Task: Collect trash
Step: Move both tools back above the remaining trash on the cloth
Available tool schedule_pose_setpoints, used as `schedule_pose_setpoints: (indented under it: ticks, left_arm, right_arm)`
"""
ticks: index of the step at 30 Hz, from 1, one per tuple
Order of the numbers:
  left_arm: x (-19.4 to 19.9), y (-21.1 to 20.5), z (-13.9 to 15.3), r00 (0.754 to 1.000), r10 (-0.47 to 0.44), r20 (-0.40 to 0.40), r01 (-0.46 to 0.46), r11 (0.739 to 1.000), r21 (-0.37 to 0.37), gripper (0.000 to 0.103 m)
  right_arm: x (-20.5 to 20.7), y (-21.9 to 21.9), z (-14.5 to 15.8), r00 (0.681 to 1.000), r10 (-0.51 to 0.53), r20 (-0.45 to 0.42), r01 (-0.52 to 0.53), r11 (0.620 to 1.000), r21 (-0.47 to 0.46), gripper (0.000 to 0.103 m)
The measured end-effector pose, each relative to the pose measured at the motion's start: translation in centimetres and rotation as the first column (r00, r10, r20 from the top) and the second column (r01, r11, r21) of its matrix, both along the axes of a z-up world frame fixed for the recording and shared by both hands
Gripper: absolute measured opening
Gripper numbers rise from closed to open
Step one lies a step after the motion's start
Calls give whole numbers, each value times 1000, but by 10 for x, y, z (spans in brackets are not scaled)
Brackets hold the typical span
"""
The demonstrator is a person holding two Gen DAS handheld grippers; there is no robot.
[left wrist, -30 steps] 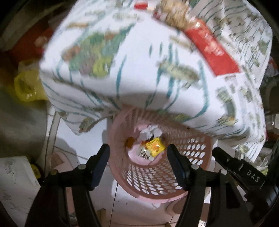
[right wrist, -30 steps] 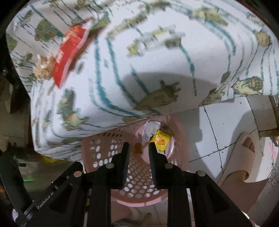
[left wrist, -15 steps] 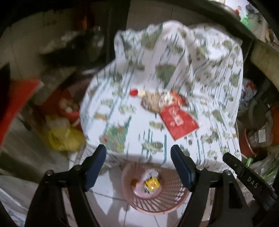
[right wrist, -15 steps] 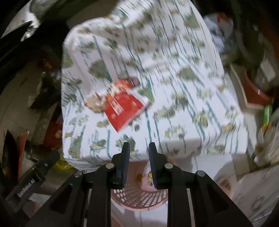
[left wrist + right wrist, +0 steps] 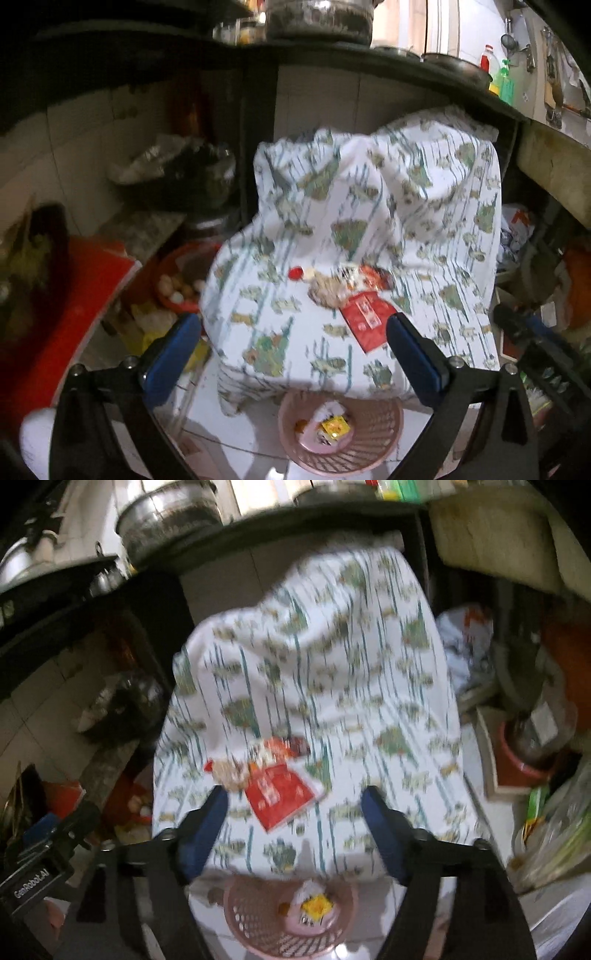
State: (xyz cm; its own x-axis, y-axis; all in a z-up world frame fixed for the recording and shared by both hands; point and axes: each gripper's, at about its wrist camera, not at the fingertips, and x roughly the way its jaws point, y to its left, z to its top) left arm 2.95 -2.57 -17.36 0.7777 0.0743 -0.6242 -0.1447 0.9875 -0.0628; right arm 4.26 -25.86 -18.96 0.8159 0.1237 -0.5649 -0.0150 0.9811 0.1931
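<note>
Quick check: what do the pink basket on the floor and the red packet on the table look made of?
Pink basket: likely moulded plastic, matte, with regular punched holes in its wall. Red packet: flat and thin, probably glossy plastic film or coated paper; blur leaves that open.

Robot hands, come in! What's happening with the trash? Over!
Both grippers, left and right, just opened, empty. Red wrapper and scraps on tablecloth. Pink basket below, some trash inside. Nothing blocking.

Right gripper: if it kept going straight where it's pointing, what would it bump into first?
Probably the red packet lying on the patterned cloth. It sits between the open right gripper fingers' line; depth is hard to judge in this blurry view.
</note>
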Motion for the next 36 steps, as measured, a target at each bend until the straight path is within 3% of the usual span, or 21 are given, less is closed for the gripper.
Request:
schedule_pose_setpoints:
  ticks: [4, 6, 8, 18, 22, 24, 26, 28, 31, 36]
  left_arm:
    - [-4, 2, 27, 996, 1, 91, -7, 998, 64, 101]
    - [-4, 1, 37, 989, -35, 143, 20, 994, 107, 101]
    - [-1, 1, 48, 983, -71, 167, 48, 989, 140, 101]
    - [46, 8, 80, 965, -141, 221, 96, 974, 204, 103]
    - [68, 17, 79, 969, -155, 194, 134, 984, 118, 103]
    - [76, 23, 66, 964, -207, 169, 200, 978, 60, 103]
    - [80, 29, 49, 972, -183, 151, 180, 983, 29, 103]
    - [90, 34, 25, 983, -164, 87, 164, 986, 14, 103]
    - [106, 36, -1, 990, -138, -5, 138, 989, 48, 103]
    - [126, 40, -21, 991, -112, -67, 114, 993, 28, 103]
  right_arm:
    - [0, 1, 34, 995, 9, 99, -1, 997, -80, 92]
    - [2, 2, 47, 991, 27, 134, -10, 992, -126, 101]
    - [4, 1, 56, 984, 40, 172, -10, 986, -167, 103]
    - [41, -5, 63, 979, 90, 185, -48, 974, -221, 103]
    - [68, -10, 55, 986, 80, 149, -41, 968, -247, 103]
    - [77, -12, 48, 986, 90, 139, -53, 966, -254, 103]
    - [86, -18, 29, 985, 113, 127, -80, 966, -244, 103]
    - [98, -26, 0, 996, 58, 70, -40, 971, -238, 103]
    - [123, -39, -34, 996, 16, -93, -31, 987, -160, 103]
    - [135, -53, -39, 994, -33, -103, 23, 996, -91, 103]
